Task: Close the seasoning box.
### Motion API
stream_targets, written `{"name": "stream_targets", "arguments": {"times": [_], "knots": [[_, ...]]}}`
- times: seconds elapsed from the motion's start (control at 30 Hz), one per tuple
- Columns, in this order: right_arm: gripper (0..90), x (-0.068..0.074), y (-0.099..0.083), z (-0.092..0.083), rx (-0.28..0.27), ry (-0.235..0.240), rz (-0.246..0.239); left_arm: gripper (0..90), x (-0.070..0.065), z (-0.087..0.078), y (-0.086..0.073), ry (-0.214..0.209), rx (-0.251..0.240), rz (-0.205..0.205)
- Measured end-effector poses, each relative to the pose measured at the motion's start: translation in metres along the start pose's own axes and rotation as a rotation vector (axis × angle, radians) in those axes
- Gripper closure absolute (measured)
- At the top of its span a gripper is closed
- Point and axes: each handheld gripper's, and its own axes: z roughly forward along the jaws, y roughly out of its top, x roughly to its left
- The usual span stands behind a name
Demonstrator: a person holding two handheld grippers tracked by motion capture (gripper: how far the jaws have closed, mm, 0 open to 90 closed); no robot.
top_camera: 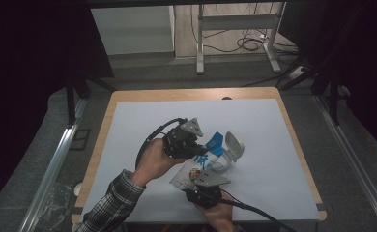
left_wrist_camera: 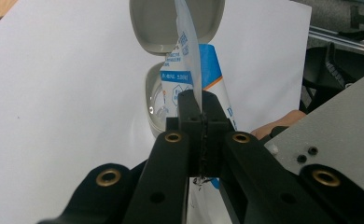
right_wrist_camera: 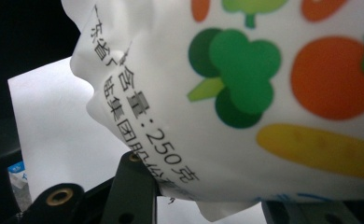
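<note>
Left claw (left_wrist_camera: 202,122) clenched on the pouch's (left_wrist_camera: 189,60) top edge, right claw (top_camera: 202,189) grasping its bottom, case (top_camera: 231,150) at two o'clock.

From above I see a dim room with dark, shadowed edges around the pale, evenly lit table (top_camera: 273,145), while the bag (right_wrist_camera: 264,93) before my right camera looks close and slightly soft.
</note>
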Motion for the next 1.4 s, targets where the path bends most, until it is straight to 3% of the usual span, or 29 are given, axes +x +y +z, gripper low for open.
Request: {"name": "stream_targets", "arguments": {"times": [0.63, 1.0, 1.4], "knots": [[66.6, 0.001, 0.005, 0.000, -0.010, 0.047, 0.044, 90.0, 0.004, 0.005, 0.010, -0.003, 0.038, 0.004], [67.3, 0.001, 0.007, 0.000, -0.024, 0.057, 0.041, 90.0, 0.005, 0.009, 0.021, -0.011, 0.113, 0.034], [67.8, 0.001, 0.011, -0.001, -0.033, 0.075, 0.072, 90.0, 0.005, 0.016, 0.034, 0.002, 0.176, 0.063]]}}
